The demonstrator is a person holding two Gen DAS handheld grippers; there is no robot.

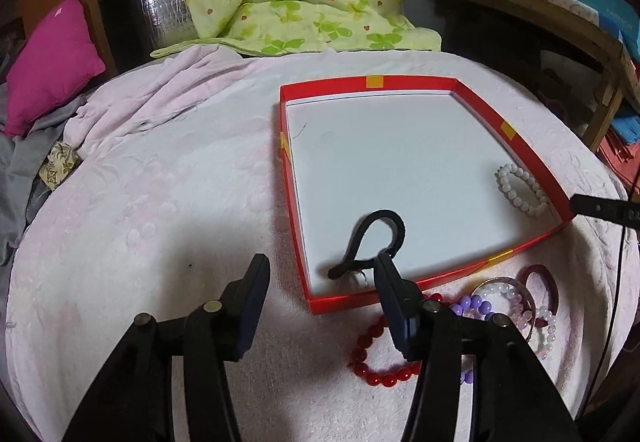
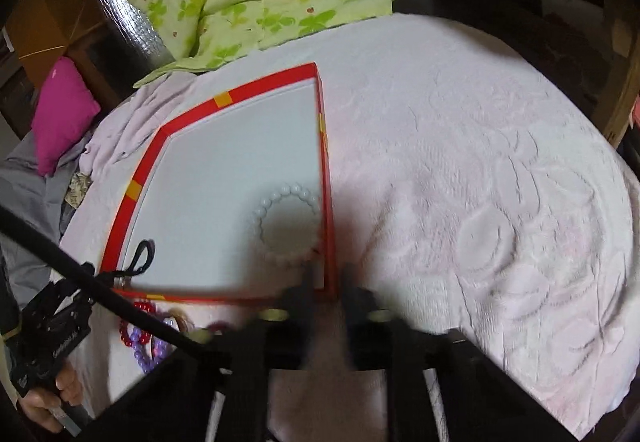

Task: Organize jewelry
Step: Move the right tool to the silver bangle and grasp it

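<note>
Beads of the red bracelet (image 1: 384,356) are light, hard and slippery, so pinch across its strand; your left tongs (image 1: 320,274) stand released; right tongs (image 2: 326,282) too blurred, I cannot tell.

Black cord loop (image 1: 376,242) and white bead bracelet (image 1: 522,191) inside red-rimmed tray (image 1: 520,138) — left tool (image 1: 320,282) wide open.

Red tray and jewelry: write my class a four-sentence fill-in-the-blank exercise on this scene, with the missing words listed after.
1. The white bracelet lies ____ the red tray.
2. The bracelet of red beads lies ____ the tray, on the pink blanket.
3. The hair tie in the tray is ____ in colour.
4. The left gripper is ____, holding nothing.

Missing words: inside; outside; black; open
</note>
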